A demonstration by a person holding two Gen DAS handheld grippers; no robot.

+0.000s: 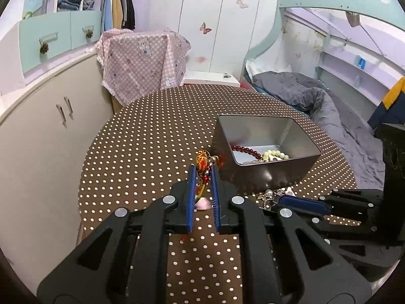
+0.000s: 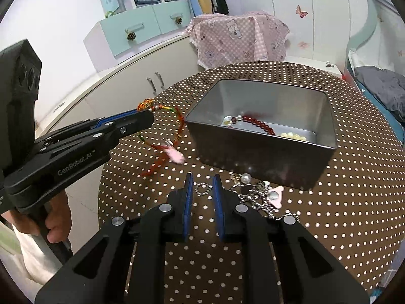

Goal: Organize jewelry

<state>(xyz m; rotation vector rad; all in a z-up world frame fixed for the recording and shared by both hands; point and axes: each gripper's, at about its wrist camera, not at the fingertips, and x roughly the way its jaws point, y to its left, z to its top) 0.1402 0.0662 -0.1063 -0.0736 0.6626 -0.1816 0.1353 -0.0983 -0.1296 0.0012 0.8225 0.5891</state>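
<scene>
My left gripper [image 1: 203, 171] is shut on a red-and-gold cord bracelet [image 1: 202, 162] with a pink charm [image 1: 203, 204], held above the table left of the metal tin [image 1: 268, 177]. In the right wrist view the bracelet [image 2: 162, 126] hangs from the left gripper [image 2: 148, 116], its pink charm [image 2: 177, 157] dangling. The tin [image 2: 263, 157] holds a red bead bracelet [image 2: 258, 124] and a pale bead bracelet [image 2: 293, 136]. My right gripper [image 2: 203, 181] is open, low over a small chain ring [image 2: 202, 188], beside a pile of silver chains and charms [image 2: 258, 195].
The round table [image 2: 354, 215] has a brown polka-dot cloth. A cream cabinet [image 1: 38, 139] stands to its left, a pink checked cloth [image 1: 144, 58] covers something behind it, and a bed with grey bedding [image 1: 329, 106] lies to the right.
</scene>
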